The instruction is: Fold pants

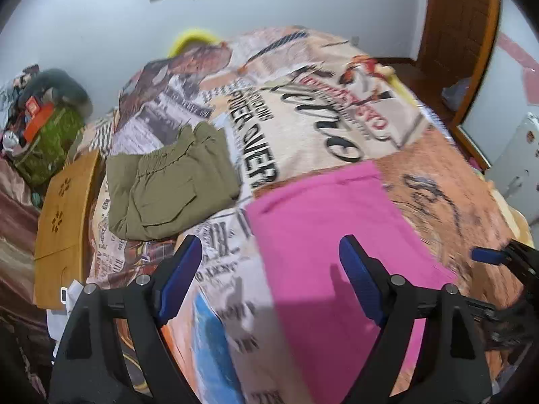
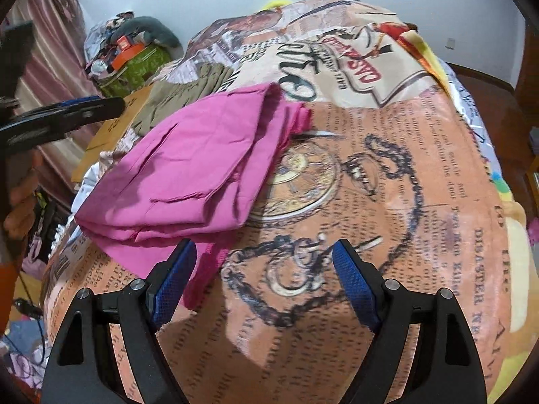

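Observation:
Pink pants (image 1: 337, 235) lie folded on the printed bedspread (image 1: 320, 118); in the right wrist view the pink pants (image 2: 188, 168) form a layered stack with a loose end trailing toward me. My left gripper (image 1: 269, 256) is open and empty, hovering above the pink pants' near left part. My right gripper (image 2: 264, 256) is open and empty, just right of the pants' near edge, above the bedspread (image 2: 387, 202). The right gripper also shows at the right edge of the left wrist view (image 1: 498, 259). The left gripper shows at the left of the right wrist view (image 2: 67, 114).
Olive-green pants (image 1: 171, 181) lie folded at the bed's left, also behind the pink ones (image 2: 188, 91). A wooden board (image 1: 64, 219) sits at the bed's left edge. A cluttered pile with a green bag (image 1: 43, 141) stands beyond. A wooden door (image 1: 454, 33) and white appliance (image 1: 518, 161) are right.

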Available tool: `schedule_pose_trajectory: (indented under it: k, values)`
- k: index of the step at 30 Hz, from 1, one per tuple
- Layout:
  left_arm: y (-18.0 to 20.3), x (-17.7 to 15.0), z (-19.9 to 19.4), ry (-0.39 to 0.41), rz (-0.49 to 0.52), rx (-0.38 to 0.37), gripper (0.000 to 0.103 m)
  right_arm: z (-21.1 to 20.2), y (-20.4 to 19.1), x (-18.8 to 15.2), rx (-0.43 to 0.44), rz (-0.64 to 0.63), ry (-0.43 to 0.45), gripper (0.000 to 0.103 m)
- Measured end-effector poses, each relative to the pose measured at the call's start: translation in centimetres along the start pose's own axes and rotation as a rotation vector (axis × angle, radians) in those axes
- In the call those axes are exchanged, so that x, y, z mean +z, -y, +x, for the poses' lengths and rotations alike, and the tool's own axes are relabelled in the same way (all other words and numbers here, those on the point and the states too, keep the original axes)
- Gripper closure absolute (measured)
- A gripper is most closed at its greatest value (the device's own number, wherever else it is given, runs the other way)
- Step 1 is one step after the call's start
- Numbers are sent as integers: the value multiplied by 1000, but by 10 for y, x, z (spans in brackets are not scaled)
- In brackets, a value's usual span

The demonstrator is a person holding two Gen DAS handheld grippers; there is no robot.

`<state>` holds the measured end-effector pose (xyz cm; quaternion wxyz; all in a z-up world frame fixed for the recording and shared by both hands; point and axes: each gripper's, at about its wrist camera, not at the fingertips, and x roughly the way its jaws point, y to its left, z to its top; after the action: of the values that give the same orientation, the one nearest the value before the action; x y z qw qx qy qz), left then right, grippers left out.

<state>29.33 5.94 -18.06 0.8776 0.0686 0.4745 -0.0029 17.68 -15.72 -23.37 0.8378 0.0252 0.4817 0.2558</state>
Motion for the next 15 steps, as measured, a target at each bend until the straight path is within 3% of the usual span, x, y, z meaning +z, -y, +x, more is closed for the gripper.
schedule_pose_trajectory:
  k: [8,12,15]
  values:
    - [-22,40,74,-122,-26,52,19,-5,9,3,-27,10,14,23]
    - [-14,41,106,-195,8,45,18,-2,15,6,-38,16,9,23]
    - [-2,30,132,-266,67,63,10,0,19,9,-44,26,10,23]
